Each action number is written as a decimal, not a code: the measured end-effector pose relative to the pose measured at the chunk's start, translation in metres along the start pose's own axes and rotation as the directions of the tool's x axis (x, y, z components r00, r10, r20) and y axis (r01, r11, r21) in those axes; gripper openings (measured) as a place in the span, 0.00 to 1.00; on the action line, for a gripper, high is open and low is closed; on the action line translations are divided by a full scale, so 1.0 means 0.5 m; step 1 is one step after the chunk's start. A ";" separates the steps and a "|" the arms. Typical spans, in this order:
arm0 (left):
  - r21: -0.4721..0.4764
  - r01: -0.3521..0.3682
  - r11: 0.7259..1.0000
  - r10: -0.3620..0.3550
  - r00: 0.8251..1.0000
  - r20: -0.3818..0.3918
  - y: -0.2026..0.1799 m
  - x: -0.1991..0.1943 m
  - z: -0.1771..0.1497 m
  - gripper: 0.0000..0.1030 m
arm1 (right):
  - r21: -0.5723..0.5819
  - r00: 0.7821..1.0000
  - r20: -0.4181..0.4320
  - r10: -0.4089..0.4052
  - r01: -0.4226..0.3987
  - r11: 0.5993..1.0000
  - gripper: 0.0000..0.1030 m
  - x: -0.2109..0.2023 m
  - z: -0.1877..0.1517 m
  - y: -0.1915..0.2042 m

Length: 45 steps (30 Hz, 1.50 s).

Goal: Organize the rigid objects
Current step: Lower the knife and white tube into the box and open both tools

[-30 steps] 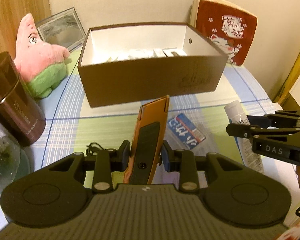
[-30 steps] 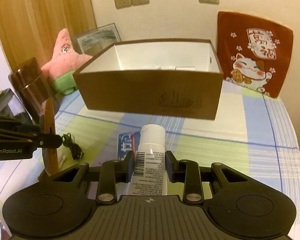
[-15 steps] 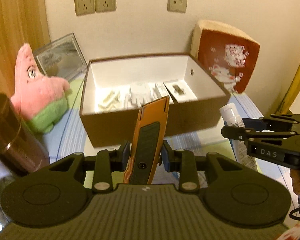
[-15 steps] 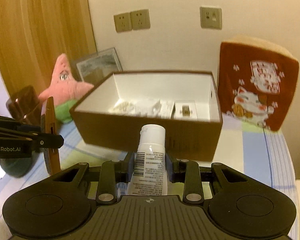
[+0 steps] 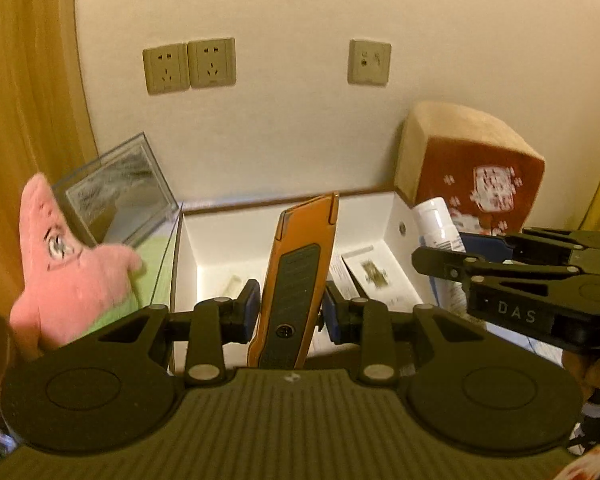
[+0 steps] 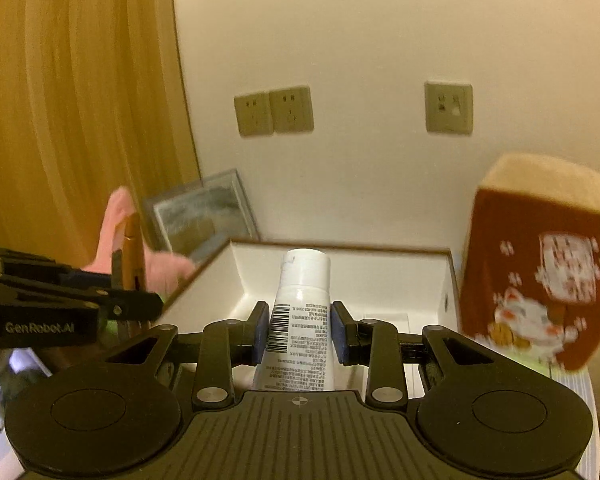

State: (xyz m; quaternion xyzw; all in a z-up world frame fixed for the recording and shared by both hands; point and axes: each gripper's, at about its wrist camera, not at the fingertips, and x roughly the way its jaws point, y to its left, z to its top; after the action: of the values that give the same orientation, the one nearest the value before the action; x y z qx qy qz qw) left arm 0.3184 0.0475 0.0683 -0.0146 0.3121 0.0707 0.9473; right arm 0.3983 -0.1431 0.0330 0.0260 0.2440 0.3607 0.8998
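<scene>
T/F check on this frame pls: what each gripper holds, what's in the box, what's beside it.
1. The left gripper is shut on an orange utility knife. True.
2. The right gripper holds a glass jar. False: it holds a white tube, cap pointing away.
3. The brown box is open and white inside. True.
4. The box is empty. False: small white packets lie on its floor.
5. A pink plush star sits left of the box. True.
</scene>
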 end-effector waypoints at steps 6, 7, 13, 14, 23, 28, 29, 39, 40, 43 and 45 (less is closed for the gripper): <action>-0.023 -0.007 1.000 0.008 1.000 0.005 0.026 0.051 0.050 0.27 | -0.003 0.999 0.048 -0.007 0.007 1.000 0.29 0.060 0.048 -0.018; -0.025 -0.009 1.000 0.009 1.000 0.002 0.031 0.060 0.055 0.27 | -0.007 0.998 0.054 -0.014 0.014 1.000 0.29 0.073 0.053 -0.018; -0.039 -0.014 0.999 0.013 0.999 -0.044 0.057 0.127 0.061 0.27 | 0.010 0.997 0.056 -0.062 0.061 0.998 0.29 0.147 0.051 -0.029; -0.044 -0.015 0.999 0.013 0.998 -0.056 0.062 0.140 0.059 0.27 | 0.017 0.996 0.050 -0.069 0.068 0.998 0.29 0.159 0.049 -0.032; -0.082 -0.017 0.997 0.003 0.986 -0.168 0.088 0.244 0.021 0.27 | 0.076 0.995 -0.073 -0.074 0.079 0.994 0.29 0.260 -0.012 -0.031; -0.091 -0.016 0.996 -0.005 0.974 -0.227 0.098 0.291 0.002 0.27 | 0.084 0.980 -0.183 -0.078 0.094 0.992 0.29 0.311 -0.045 -0.031; -0.091 -0.017 0.996 -0.005 0.971 -0.240 0.099 0.301 -0.002 0.27 | 0.089 0.978 -0.198 -0.074 0.093 0.992 0.29 0.318 -0.051 -0.032; -0.079 -0.018 0.997 -0.008 0.950 -0.312 0.104 0.355 -0.032 0.27 | 0.117 0.954 -0.293 -0.067 0.105 0.988 0.29 0.347 -0.079 -0.046; -0.071 -0.016 0.997 -0.007 0.949 -0.315 0.102 0.357 -0.034 0.28 | 0.127 0.955 -0.291 -0.064 0.105 0.986 0.29 0.345 -0.079 -0.049; -0.056 0.010 0.998 -0.028 0.946 -0.323 0.097 0.359 -0.037 0.27 | 0.136 0.952 -0.298 -0.067 0.111 0.984 0.31 0.338 -0.071 -0.053; -0.038 0.008 0.999 -0.020 0.951 -0.310 0.096 0.354 -0.033 0.30 | 0.126 0.951 -0.303 -0.067 0.109 0.986 0.33 0.329 -0.066 -0.054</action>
State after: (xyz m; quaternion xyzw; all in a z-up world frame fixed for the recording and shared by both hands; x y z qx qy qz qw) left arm 0.4424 0.1157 -0.0493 -0.0448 0.4556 0.0664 0.8866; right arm 0.5024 -0.0584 -0.0710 0.0241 0.4024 0.3018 0.8639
